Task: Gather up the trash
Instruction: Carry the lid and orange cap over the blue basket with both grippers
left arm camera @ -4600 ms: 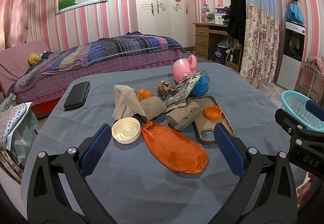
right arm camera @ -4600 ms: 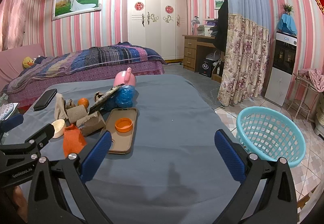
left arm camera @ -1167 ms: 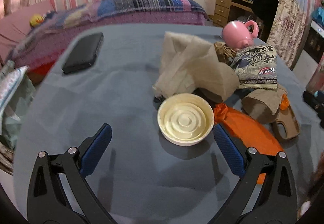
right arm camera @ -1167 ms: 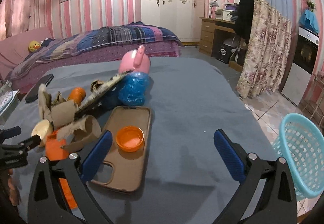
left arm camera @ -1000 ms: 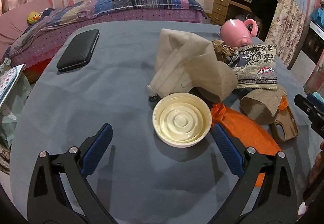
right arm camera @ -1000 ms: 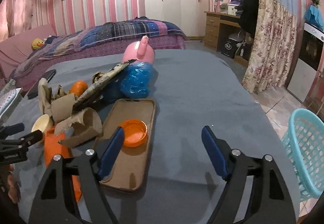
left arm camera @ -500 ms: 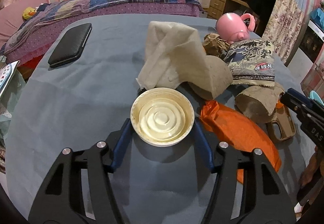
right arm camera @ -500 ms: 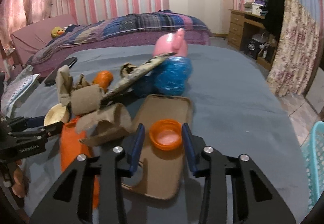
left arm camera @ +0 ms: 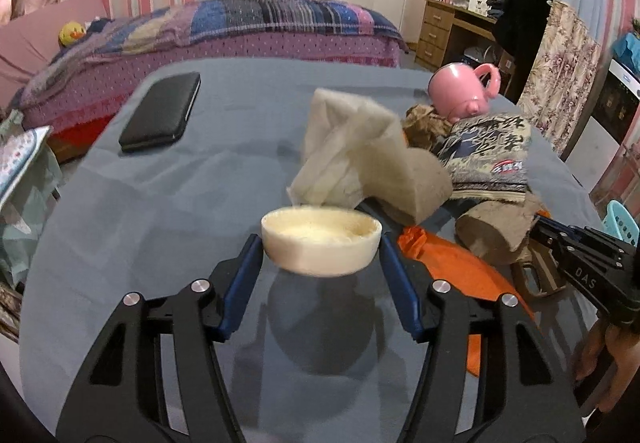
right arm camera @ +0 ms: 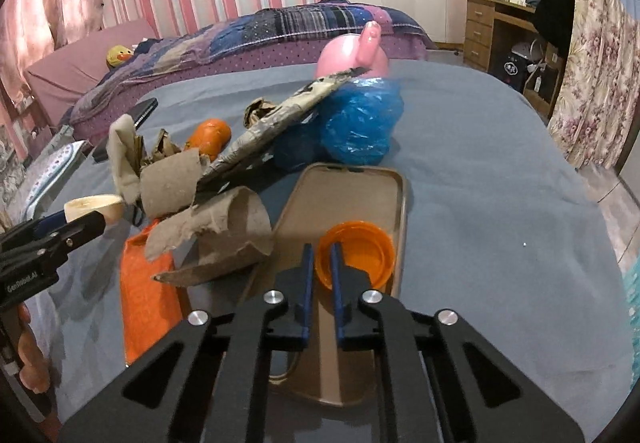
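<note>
Left gripper [left arm camera: 320, 255]: blue pads clamped on either side of the cream lid [left arm camera: 321, 239]. Lid is raised off the blue tablecloth [left arm camera: 168, 211], open side up, its shadow on the cloth below it.

Right gripper [right arm camera: 320, 263]: fingers nearly together, pinching the near rim of the orange cap [right arm camera: 355, 249], one pad outside the rim and one inside. Cap sits over the brown phone case [right arm camera: 348, 199], which lies flat on the cloth; cannot tell whether the cap touches the case.

Writing: the right gripper body, seen from the left wrist view, reads "DAS" [left arm camera: 586, 281]. The left gripper body, seen from the right wrist view, reads "GenRobot.AI" [right arm camera: 22, 283]. The printed snack packet [left arm camera: 490, 153] carries dark brush characters and a small red-and-white logo; not legible.

Trash pile, just behind the held lid: crumpled beige paper [left arm camera: 352, 155] leaning on a torn cardboard tube [left arm camera: 420, 179]. Orange plastic bag [left arm camera: 448, 263] flat on the cloth to the right of the lid. Second torn cardboard tube [right arm camera: 224, 231] lies over the bag's edge, just beside the phone case. Snack packet leans up against a crumpled blue plastic bag [right arm camera: 360, 123].

Farther out: pink piggy bank [left arm camera: 464, 91] behind the packet, small orange fruit [right arm camera: 210, 135] in the pile, black case [left arm camera: 162, 111] on the far left of the table, well apart from the pile. Turquoise basket [left arm camera: 622, 219] off the table's right edge.
</note>
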Available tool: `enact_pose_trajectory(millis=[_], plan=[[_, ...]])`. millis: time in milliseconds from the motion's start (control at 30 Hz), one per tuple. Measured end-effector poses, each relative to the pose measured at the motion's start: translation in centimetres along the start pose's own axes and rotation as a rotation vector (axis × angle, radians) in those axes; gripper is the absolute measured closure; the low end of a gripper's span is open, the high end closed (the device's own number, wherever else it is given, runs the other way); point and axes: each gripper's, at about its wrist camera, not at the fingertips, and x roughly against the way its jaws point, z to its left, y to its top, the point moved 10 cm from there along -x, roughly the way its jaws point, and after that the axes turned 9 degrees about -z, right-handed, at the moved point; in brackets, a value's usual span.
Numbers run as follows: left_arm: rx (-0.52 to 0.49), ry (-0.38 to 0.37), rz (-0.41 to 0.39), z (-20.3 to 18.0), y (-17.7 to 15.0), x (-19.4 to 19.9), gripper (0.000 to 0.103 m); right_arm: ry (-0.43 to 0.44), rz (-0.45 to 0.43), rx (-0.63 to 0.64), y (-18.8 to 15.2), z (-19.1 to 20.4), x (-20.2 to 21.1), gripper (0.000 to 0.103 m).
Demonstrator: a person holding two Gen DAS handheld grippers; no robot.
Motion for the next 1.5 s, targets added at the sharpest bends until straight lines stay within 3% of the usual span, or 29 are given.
enact_pose_trajectory(millis=[233,433,567,733,967,1100,1267,1500], plan=[[-0.022,0.001,-0.064,-1.7,1.4,1.8,0.044,-0.005,-0.087,0.029,1.3,0.5,2.0,0.099],[-0.031,-0.017,-0.138,-4.4,3.2,4.1,0.045,-0.035,-0.143,-0.006,2.5,-2.1,5.1,0.099],[-0.079,-0.059,-0.169,-8.8,4.8,5.0,0.045,-0.119,-0.196,-0.034,3.4,-6.6,8.3,0.099],[-0.192,-0.137,-0.21,-17.1,6.1,5.6,0.044,-0.255,-0.232,-0.06,3.8,-13.1,12.5,0.099],[-0.249,-0.293,-0.204,-28.4,6.5,6.2,0.044,-0.444,-0.24,-0.152,2.3,-24.1,18.0,0.099],[-0.267,-0.374,-0.175,-33.4,4.9,6.2,0.044,-0.521,-0.239,-0.242,-0.1,-29.5,20.5,0.099],[-0.292,-0.43,-0.089,-38.2,1.2,4.9,0.045,-0.58,-0.233,-0.288,-2.1,-33.3,22.4,0.099],[-0.358,-0.505,-0.039,-44.2,-1.8,4.4,0.045,-0.617,-0.224,-0.347,-4.1,-35.9,22.8,0.099]])
